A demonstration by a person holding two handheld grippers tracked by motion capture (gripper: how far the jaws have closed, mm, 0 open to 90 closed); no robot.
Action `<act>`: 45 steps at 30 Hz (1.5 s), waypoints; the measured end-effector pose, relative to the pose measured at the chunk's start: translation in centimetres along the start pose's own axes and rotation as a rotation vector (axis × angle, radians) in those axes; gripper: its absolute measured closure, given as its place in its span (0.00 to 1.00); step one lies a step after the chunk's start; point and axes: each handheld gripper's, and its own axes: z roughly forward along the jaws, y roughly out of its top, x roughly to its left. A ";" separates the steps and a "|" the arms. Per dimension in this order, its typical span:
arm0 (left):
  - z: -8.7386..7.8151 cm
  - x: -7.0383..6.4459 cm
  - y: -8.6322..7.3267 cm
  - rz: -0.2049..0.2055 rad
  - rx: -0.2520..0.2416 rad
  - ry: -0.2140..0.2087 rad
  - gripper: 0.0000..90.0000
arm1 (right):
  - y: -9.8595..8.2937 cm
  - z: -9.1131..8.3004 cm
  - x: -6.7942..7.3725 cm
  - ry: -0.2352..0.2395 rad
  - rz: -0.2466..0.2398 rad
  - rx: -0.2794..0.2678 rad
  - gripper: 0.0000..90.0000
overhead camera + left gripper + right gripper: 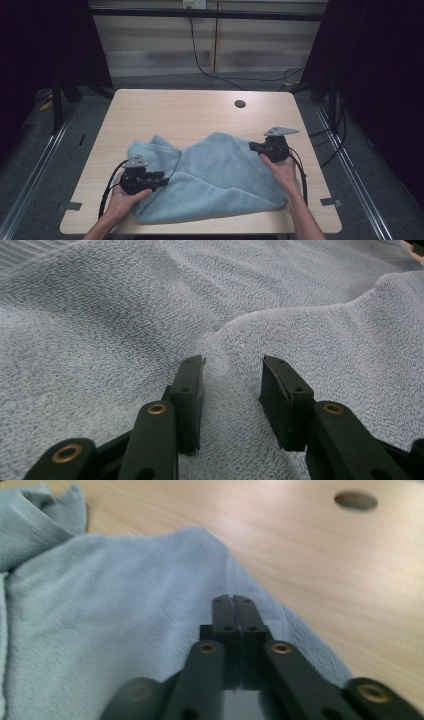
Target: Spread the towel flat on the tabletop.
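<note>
While L gripper (231, 377) gapes, towel (210, 172) crumpled.

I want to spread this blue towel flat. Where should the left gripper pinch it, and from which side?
Best bet: the raised fold edge of the towel just ahead of the left gripper, whose jaws stand open over the cloth. That ridge stands up from the layer below, so it probably gives both jaws something to close on. Come in low from the person's side, jaws straddling the ridge.
</note>
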 end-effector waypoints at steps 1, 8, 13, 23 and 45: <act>0.0 0.0 0.0 -0.003 -0.002 0.001 0.68 | -0.4 0.3 -1.0 -0.021 0.022 0.024 0.77; 0.0 0.3 0.0 -0.014 -0.010 -0.011 0.68 | -1.6 1.9 -4.1 -0.059 0.106 0.061 0.51; 0.0 0.2 0.0 -0.005 -0.006 -0.010 0.65 | -2.1 2.9 -4.2 -0.060 0.119 0.079 0.52; 0.0 0.2 0.0 -0.010 -0.010 -0.015 0.64 | -0.6 1.5 -3.0 0.054 0.110 0.000 1.00; 0.0 0.2 0.1 -0.006 -0.009 -0.017 0.63 | -1.2 4.2 -4.2 -0.024 0.117 0.105 0.55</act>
